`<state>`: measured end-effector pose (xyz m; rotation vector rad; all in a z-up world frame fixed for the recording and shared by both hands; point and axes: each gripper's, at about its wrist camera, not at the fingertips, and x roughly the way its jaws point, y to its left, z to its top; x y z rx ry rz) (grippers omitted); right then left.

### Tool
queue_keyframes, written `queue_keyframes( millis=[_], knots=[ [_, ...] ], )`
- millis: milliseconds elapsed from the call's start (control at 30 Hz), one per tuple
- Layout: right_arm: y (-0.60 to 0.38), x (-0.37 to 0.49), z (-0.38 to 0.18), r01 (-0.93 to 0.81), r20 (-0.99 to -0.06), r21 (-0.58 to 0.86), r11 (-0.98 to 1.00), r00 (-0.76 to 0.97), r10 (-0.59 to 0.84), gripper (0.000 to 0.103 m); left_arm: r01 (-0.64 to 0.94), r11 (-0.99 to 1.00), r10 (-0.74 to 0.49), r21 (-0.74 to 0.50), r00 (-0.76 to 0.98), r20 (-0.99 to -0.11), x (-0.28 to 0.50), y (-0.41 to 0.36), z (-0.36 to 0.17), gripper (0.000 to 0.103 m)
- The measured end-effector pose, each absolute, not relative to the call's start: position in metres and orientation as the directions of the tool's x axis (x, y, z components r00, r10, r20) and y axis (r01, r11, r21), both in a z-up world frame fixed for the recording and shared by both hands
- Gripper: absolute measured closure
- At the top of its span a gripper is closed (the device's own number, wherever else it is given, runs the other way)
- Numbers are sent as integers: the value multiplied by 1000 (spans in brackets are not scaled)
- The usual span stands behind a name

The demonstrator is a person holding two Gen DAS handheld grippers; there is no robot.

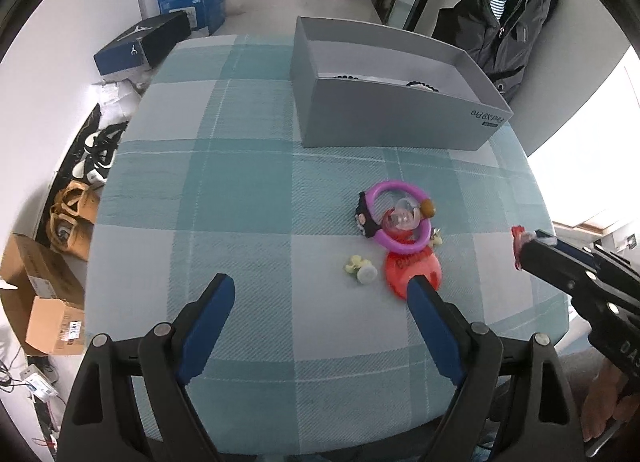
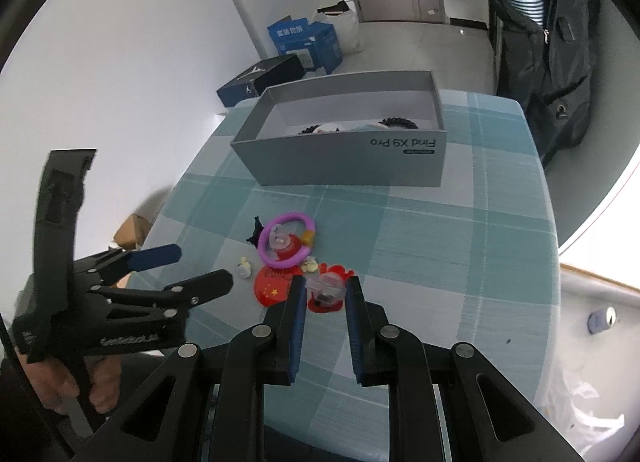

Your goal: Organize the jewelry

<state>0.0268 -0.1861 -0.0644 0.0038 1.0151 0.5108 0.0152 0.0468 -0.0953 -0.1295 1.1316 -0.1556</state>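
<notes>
A small pile of jewelry lies on the checked tablecloth: a purple ring bracelet (image 1: 400,217) over a clear-and-red charm, a black hair clip (image 1: 366,217), a round red badge (image 1: 414,272) and small yellow-white studs (image 1: 360,270). My left gripper (image 1: 322,294) is open and empty, just short of the pile. My right gripper (image 2: 325,288) is shut on a red clip with a clear plastic piece (image 2: 326,290); it also shows in the left wrist view (image 1: 520,246), right of the pile. A grey open box (image 1: 392,101) at the back holds dark bead bracelets (image 2: 398,122).
The table's right edge runs close to my right gripper. Shoe boxes (image 1: 144,45), shoes (image 1: 96,153) and cardboard boxes (image 1: 44,302) lie on the floor to the left. A dark jacket (image 1: 508,21) hangs behind the box.
</notes>
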Motion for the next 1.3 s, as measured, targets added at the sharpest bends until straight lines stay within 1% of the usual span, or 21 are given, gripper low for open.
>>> queue_keyframes(
  millis=[67, 100, 167, 233, 267, 333, 467, 533, 600, 700, 767, 867, 1067, 1300],
  knots=[
    [-190, 26, -62, -406, -804, 242, 881, 424, 416, 85, 57, 984, -176, -167, 409, -896, 17, 44, -98, 32],
    [-191, 26, -61, -406, -803, 246, 880, 423, 420, 85, 57, 986, -168, -158, 402, -900, 18, 43, -101, 36],
    [-193, 26, -60, -403, -801, 254, 879, 422, 424, 85, 52, 986, -166, -158, 387, -907, 20, 41, -106, 39],
    [-196, 27, -60, -397, -800, 259, 880, 422, 426, 85, 58, 988, -153, -142, 395, -906, 20, 38, -105, 40],
    [-197, 28, -60, -395, -799, 264, 880, 421, 429, 85, 64, 988, -155, -141, 393, -907, 21, 37, -105, 43],
    [-200, 29, -59, -391, -796, 272, 879, 422, 434, 85, 75, 987, -159, -141, 392, -906, 22, 34, -105, 45],
    [-202, 29, -57, -387, -791, 281, 878, 425, 441, 85, 80, 993, -115, -91, 399, -909, 22, 29, -104, 55],
    [-202, 29, -56, -390, -789, 285, 875, 423, 446, 85, 67, 995, -97, -76, 411, -907, 23, 29, -103, 62],
    [-201, 29, -56, -393, -789, 284, 875, 423, 446, 85, 68, 996, -74, -50, 417, -906, 23, 28, -102, 76],
    [-202, 29, -56, -392, -789, 287, 874, 422, 448, 85, 84, 996, -74, -43, 419, -905, 24, 25, -102, 89],
    [-202, 29, -56, -390, -789, 287, 875, 422, 447, 85, 100, 994, -88, -50, 414, -906, 24, 22, -101, 95],
    [-201, 29, -55, -390, -788, 288, 875, 423, 448, 85, 130, 990, -99, -48, 412, -906, 24, 16, -102, 95],
    [-201, 29, -56, -392, -787, 283, 875, 427, 445, 85, 116, 986, -161, -123, 418, -894, 25, 27, -95, 95],
    [-203, 31, -53, -383, -780, 300, 874, 429, 455, 85, 45, 961, -262, -271, 444, -857, 25, 59, -81, 95]
  ],
)
